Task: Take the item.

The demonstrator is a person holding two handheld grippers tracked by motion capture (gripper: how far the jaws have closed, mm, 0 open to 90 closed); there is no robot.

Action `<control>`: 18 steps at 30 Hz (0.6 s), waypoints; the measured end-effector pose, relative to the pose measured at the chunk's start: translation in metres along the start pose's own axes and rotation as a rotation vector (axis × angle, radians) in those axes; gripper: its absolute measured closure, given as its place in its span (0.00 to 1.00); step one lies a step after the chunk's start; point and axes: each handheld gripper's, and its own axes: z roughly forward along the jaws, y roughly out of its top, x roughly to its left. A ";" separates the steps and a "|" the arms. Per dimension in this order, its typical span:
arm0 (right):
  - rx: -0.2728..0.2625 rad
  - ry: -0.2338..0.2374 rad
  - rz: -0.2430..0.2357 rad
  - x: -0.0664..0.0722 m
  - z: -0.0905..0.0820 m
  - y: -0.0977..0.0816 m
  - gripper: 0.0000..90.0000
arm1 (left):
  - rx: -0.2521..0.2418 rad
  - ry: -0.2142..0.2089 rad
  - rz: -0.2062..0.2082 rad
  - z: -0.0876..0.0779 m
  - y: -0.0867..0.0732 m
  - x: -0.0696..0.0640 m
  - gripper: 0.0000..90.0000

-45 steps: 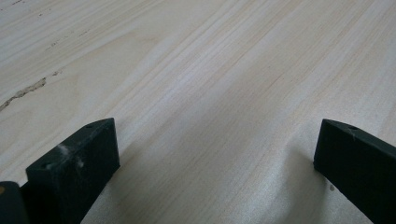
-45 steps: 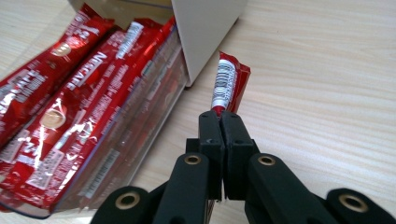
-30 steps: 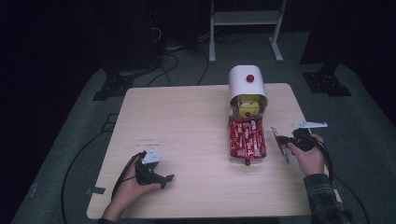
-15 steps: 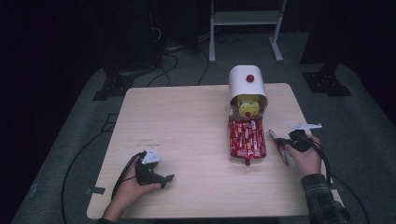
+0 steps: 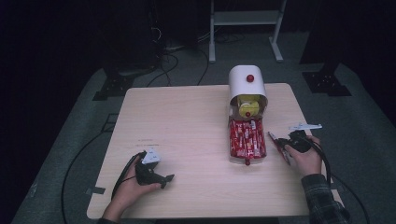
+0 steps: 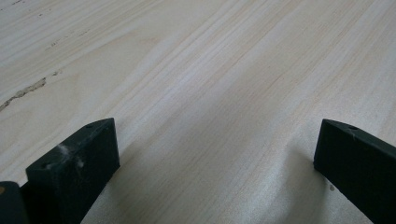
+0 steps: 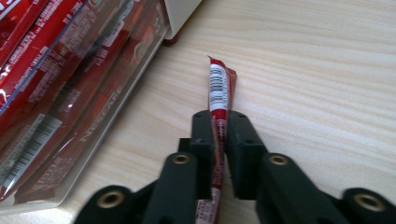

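High view shows the right gripper (image 5: 286,146) lower and closer to the near edge of the counter (image 5: 187,116) than a second ago, when it was held higher beside the clear tray (image 5: 246,139); it now sits low at the right edge, just beside the tray's right wall. In the right gripper view its jaws are clamped on a thin red sachet (image 7: 219,93), whose barcode end sticks out past the tips and lies close over the wood. Judging by this, a single sachet has been drawn from the tray of red sachets and is being brought down onto bare counter, or is about to be repositioned. The tray runs from the white dispenser (image 5: 247,84) at the far edge toward the near edge, so room to the left of the sachet is tight, while the right edge of the counter is near on the other side. The left gripper (image 5: 154,175) rests near the near left corner, jaws spread wide and empty over plain wood, with the whole left half of the counter free.
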 end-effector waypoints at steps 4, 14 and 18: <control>-0.013 -0.010 -0.003 0.000 0.000 -0.001 0.63 | 0.000 0.000 0.002 0.000 0.000 0.000 0.00; -0.074 -0.063 -0.028 0.003 -0.013 -0.004 0.28 | 0.000 -0.002 0.000 0.001 0.000 0.000 0.00; -0.068 -0.067 -0.050 0.008 -0.023 -0.007 0.25 | 0.000 -0.003 0.003 0.001 0.001 0.000 0.00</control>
